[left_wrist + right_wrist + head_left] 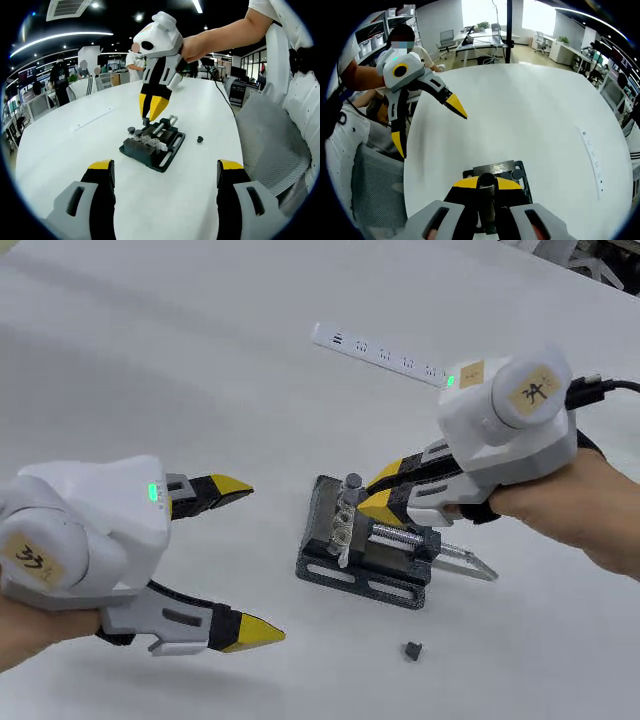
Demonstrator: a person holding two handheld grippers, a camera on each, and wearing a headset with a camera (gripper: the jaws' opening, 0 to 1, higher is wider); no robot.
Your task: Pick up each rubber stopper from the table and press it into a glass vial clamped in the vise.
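Head view shows the right gripper (376, 492) at the far end of a black metal vise (365, 565) that sits near the middle of the white table (150, 360). Its yellow-tipped jaws are drawn together on a dark grey rubber stopper (353, 481). The stopper stands over the top of one of the clear glass vials (343, 530) clamped in a row in the vise; whether it is seated in the neck cannot be told. In the right gripper view the same stopper (487, 179) sits pinched between the right gripper's (487, 186) two tips, with the vise (512, 169) below. The left gripper (248, 560) is held well apart from the vise, on the person's left, its jaws spread wide around nothing; in the left gripper view its tips (165, 167) frame the vise (150, 147) and the right gripper (152, 107) above it. A second small dark rubber stopper (412, 650) lies loose on the table near the vise. A long white power strip (385, 355) lies farther back.
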